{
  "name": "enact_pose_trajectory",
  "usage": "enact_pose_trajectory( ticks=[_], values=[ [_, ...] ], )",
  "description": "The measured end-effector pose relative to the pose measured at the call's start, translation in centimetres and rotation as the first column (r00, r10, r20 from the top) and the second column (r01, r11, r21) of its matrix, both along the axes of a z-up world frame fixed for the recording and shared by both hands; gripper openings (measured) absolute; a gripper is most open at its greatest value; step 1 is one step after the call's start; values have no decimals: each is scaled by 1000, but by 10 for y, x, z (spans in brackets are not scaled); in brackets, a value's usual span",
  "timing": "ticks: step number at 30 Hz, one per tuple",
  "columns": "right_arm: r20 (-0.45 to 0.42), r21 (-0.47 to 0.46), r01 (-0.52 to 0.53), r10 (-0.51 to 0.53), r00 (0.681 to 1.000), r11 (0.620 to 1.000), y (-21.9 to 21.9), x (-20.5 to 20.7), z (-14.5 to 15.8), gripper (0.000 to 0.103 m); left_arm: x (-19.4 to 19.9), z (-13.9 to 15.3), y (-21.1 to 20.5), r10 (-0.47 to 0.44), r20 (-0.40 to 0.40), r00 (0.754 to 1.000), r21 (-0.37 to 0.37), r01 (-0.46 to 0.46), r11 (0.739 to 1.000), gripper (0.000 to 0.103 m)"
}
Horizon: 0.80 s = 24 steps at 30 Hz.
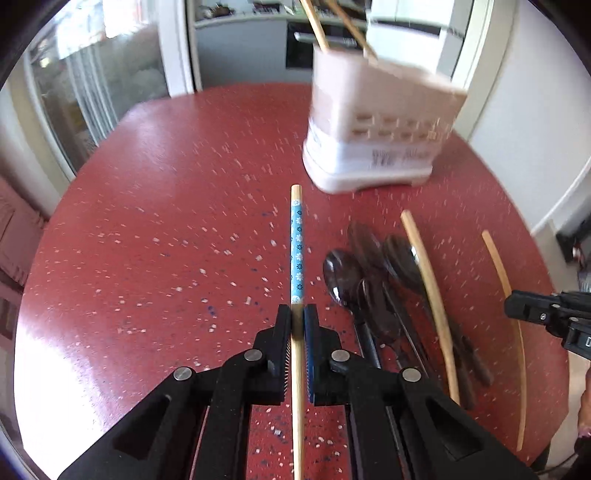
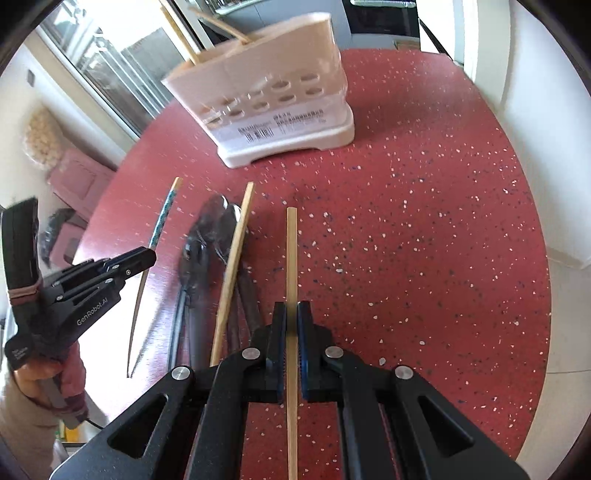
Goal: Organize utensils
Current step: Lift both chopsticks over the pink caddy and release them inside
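My left gripper (image 1: pixel 297 314) is shut on a chopstick with a blue flowered band (image 1: pixel 296 251), held above the red table. It also shows in the right wrist view (image 2: pixel 162 218). My right gripper (image 2: pixel 291 314) is shut on a plain wooden chopstick (image 2: pixel 291 258). A pale utensil holder (image 1: pixel 373 125) stands at the far side, with two chopsticks (image 1: pixel 317 26) in it; it shows in the right wrist view too (image 2: pixel 273 107). Dark spoons (image 1: pixel 369 266) and another plain chopstick (image 1: pixel 432 295) lie on the table between the grippers.
The red speckled round table (image 1: pixel 166 221) has bare surface to the left in the left wrist view and to the right in the right wrist view (image 2: pixel 424 240). A glass door and kitchen units stand behind. The table edge curves close on both sides.
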State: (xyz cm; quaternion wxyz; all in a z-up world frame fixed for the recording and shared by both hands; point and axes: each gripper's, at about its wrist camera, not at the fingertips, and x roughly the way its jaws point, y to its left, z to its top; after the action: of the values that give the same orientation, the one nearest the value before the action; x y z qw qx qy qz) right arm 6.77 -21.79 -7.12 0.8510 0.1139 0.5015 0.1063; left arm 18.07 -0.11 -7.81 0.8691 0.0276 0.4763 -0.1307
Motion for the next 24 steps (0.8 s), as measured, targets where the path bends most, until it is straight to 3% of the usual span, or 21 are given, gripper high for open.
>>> enact_pose_trajectory(
  ticks=[7, 15, 24],
  values=[
    [95, 51, -17, 12, 995, 999, -5, -17, 22, 6, -34, 45, 26, 83, 127, 988, -101, -70, 992, 37],
    [213, 75, -24, 8, 977, 997, -5, -17, 58, 6, -53, 104, 33, 127, 242, 962, -185, -82, 979, 37],
    [364, 69, -37, 10, 931, 997, -10, 23, 120, 6, -10, 168, 30, 212, 328, 921, -334, -97, 938, 37]
  ],
)
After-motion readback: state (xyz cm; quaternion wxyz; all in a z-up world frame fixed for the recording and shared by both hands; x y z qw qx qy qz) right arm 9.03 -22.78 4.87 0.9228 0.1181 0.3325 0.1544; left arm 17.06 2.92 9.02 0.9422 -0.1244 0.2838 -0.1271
